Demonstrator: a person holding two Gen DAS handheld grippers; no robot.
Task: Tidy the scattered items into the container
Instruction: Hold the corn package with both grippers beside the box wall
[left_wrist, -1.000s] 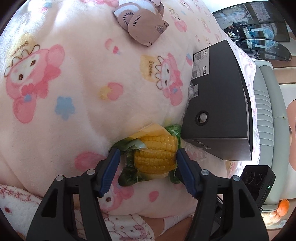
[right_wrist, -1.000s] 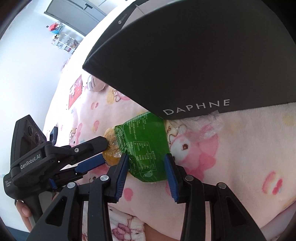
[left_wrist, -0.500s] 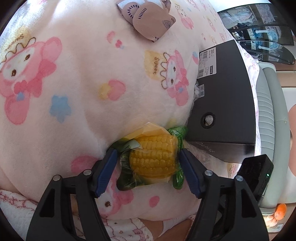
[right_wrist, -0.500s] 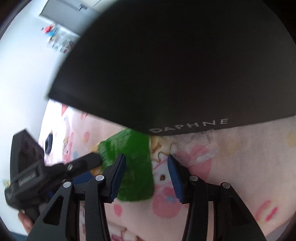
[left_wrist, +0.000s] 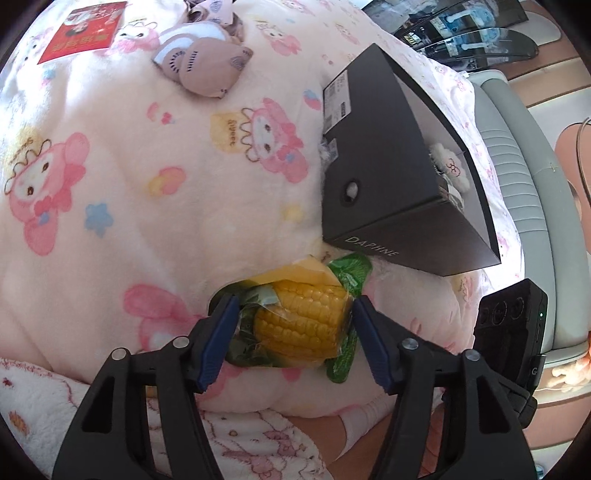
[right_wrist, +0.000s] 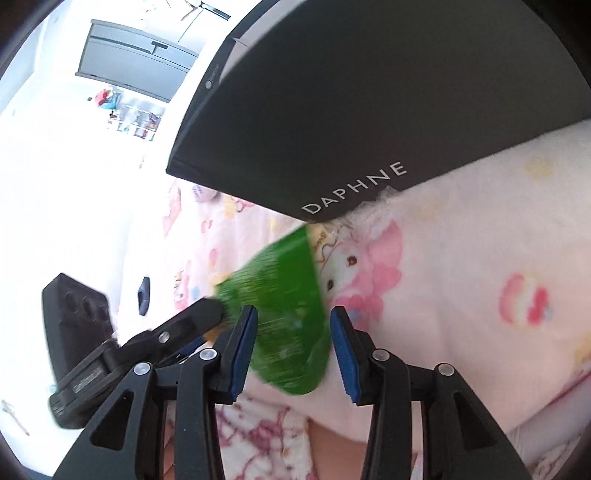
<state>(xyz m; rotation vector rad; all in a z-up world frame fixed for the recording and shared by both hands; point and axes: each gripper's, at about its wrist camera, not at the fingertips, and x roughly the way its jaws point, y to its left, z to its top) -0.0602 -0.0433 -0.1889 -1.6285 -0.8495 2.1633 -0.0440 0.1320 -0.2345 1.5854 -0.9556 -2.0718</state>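
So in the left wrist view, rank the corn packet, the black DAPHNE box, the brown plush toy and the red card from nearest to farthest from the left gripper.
1. corn packet, between the left gripper fingers.
2. black DAPHNE box, just beyond, to the right.
3. brown plush toy, far up the blanket.
4. red card, top left, farthest.

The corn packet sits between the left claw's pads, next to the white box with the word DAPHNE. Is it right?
Not quite: the box is black, not white, as the left wrist view shows. The corn packet does sit between the left claw pads, beside it.

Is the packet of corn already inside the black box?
No, the corn packet lies on the pink blanket beside the black box.
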